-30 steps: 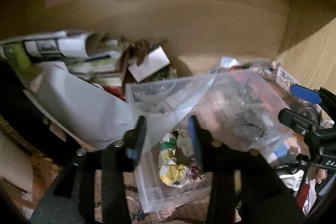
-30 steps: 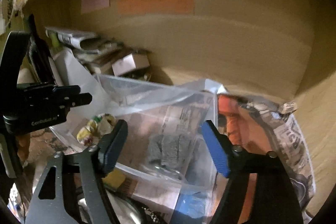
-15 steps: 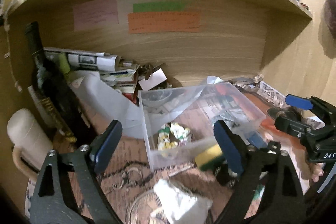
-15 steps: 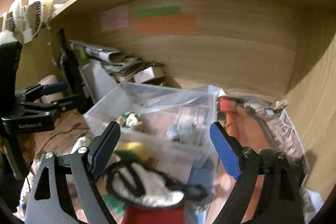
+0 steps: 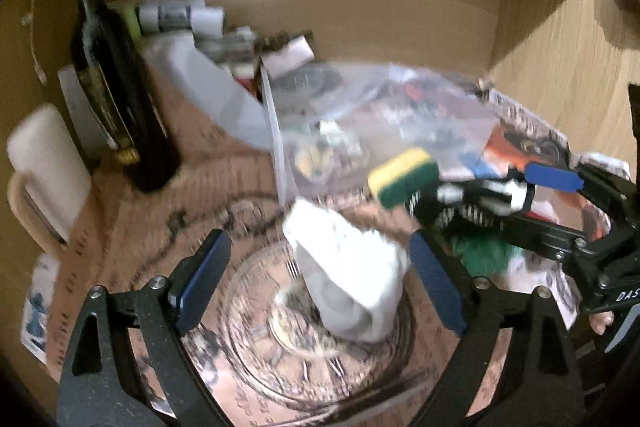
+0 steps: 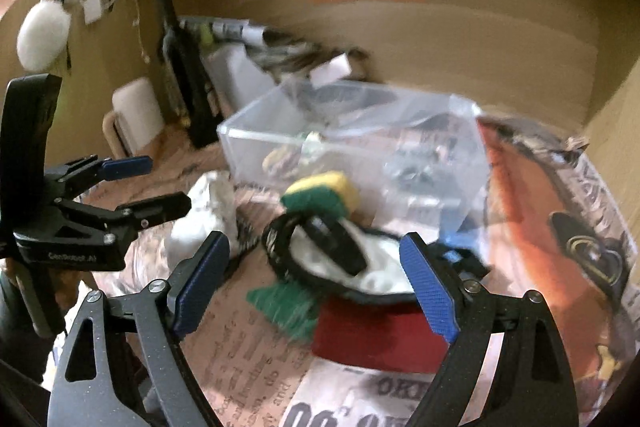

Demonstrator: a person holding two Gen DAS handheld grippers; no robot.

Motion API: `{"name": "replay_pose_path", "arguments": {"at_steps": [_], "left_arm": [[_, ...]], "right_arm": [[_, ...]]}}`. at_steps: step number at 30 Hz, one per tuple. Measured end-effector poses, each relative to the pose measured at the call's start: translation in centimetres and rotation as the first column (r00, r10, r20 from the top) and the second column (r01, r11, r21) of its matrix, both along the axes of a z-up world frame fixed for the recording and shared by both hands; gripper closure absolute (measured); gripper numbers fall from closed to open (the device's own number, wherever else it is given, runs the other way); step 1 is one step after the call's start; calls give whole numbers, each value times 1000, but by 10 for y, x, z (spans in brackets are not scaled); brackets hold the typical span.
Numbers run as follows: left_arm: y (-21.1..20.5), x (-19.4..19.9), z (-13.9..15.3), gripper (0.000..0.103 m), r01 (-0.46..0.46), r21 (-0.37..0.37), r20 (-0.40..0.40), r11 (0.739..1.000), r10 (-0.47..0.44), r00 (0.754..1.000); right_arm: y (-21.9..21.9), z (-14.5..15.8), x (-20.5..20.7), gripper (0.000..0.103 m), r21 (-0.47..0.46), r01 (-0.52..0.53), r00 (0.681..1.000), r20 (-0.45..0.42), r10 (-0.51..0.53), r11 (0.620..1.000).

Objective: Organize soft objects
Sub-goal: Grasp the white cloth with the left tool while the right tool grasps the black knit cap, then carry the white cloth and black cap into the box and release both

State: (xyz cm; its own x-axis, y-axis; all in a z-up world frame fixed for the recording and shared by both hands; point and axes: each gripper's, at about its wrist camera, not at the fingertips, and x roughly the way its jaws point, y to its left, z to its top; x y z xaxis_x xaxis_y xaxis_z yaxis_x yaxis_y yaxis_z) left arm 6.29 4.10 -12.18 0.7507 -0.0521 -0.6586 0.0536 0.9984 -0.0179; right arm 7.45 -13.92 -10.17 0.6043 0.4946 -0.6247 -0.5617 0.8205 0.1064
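Note:
A clear plastic box [image 5: 276,131] [image 6: 256,139] stands at the back and holds a crumpled patterned cloth [image 5: 320,155] and a grey item [image 6: 416,167]. A white cloth [image 5: 352,271] [image 6: 208,211] lies in a glass bowl [image 5: 256,327]. A yellow-green sponge [image 5: 404,175] [image 6: 320,193], a black-and-white item [image 6: 344,255], a green cloth [image 6: 288,303] and a red cloth [image 6: 372,339] lie in front of the box. My left gripper [image 5: 316,283] is open over the white cloth. My right gripper [image 6: 316,283] is open over the black-and-white item.
A dark bottle [image 5: 120,87] and a cream mug [image 5: 44,171] stand at the left. Papers and a white bag [image 5: 216,87] pile behind. Wooden shelf walls close the back and right. Printed paper [image 6: 560,227] covers the surface.
Both grippers have pulled back from the box and lowered toward the items in front of it. The left gripper has opened wide and now hangs over the white cloth.

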Motion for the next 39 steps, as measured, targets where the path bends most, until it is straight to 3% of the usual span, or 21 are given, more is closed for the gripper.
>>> {"name": "replay_pose_path", "arguments": {"at_steps": [4,7,9,12,16,19,21,24,28,39], "left_arm": [[-1,4,-20,11,3,-21,-62,1000,-4,998],[-3,7,-29,12,13,-45,-91,999,-17,996],[-6,10,-34,12,22,-55,-99,998,-28,995],[-11,15,-38,13,28,-68,-103,997,-35,994],[-13,19,-41,32,34,-86,-105,996,-43,993],[-13,20,-40,41,27,-90,-91,996,-35,995],[-13,19,-37,48,27,-89,-80,996,-34,996],[-11,17,-33,64,27,-93,-68,995,-34,997],[-8,12,-24,70,21,-90,-36,996,-24,999],[-1,1,18,72,2,-79,91,997,5,996]], "right_arm": [[8,-12,4,18,-8,-22,999,-41,22,1000],[12,-15,7,27,-23,-20,999,-44,19,1000],[14,-17,11,39,-47,-16,999,-48,14,999],[16,-19,14,47,-56,-26,998,-57,23,998],[18,-23,14,56,-76,-41,998,-50,37,996],[15,-22,15,68,-63,-45,998,-45,43,997],[12,-21,16,87,-31,-48,998,-53,47,998],[10,-18,18,89,14,-58,996,-68,59,998],[10,-13,16,90,40,-56,997,-54,58,998],[-13,37,11,91,133,-3,997,79,-8,991]]}}
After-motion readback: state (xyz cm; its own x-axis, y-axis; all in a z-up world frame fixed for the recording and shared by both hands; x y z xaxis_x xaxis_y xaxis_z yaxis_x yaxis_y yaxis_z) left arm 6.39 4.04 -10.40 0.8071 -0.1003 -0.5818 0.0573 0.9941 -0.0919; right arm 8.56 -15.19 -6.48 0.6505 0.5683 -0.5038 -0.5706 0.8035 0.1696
